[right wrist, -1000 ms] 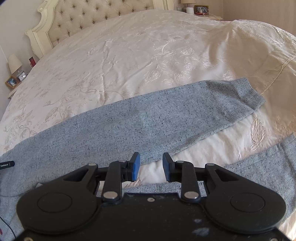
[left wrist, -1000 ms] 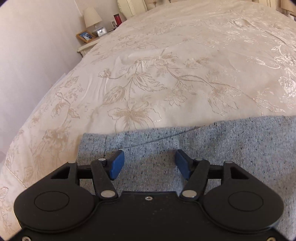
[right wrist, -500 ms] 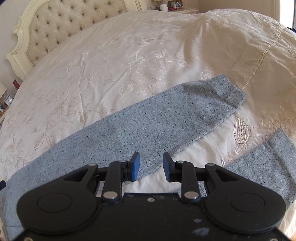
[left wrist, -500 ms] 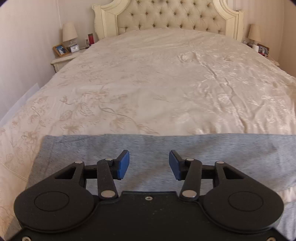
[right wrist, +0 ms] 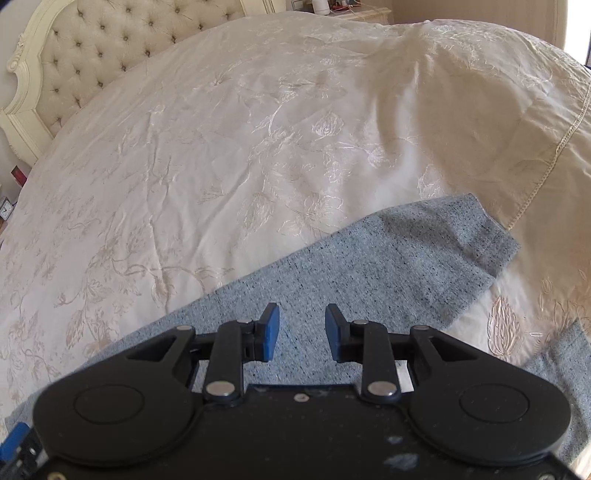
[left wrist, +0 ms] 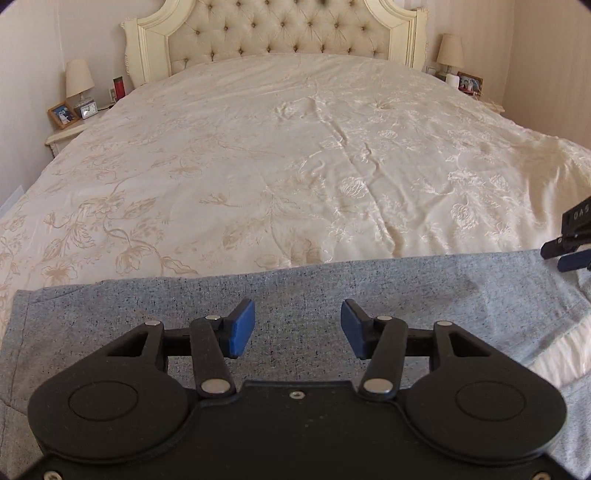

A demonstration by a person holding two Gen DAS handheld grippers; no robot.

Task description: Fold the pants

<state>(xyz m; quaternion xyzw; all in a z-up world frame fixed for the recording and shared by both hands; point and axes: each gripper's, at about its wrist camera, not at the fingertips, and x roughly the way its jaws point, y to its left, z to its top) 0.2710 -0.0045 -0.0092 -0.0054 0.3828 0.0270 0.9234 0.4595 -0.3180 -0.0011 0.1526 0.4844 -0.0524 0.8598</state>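
Lying flat across the near end of the cream floral-embroidered bedspread [left wrist: 280, 177], the grey speckled knit pants [left wrist: 424, 291] are stretching from side to side, one edge running roughly parallel to the foot of the bed. In the right wrist view one pant leg [right wrist: 406, 258] is angling away toward its hemmed cuff [right wrist: 491, 240], and a strip of bedspread is showing between it and the second leg [right wrist: 554, 365] at the lower right. The left gripper [left wrist: 297, 328] is hovering above the grey fabric with its blue-padded jaws opening, standing wide apart, nothing between them. The right gripper [right wrist: 302, 334] is hovering above the first pant leg with its jaws partly apart and empty; its tip is also showing at the right edge of the left wrist view [left wrist: 570, 254]. Behind the bedspread, the cream button-tufted headboard [left wrist: 280, 29] is standing against the wall, flanked by a bedside lamp [left wrist: 79, 79] on each side.
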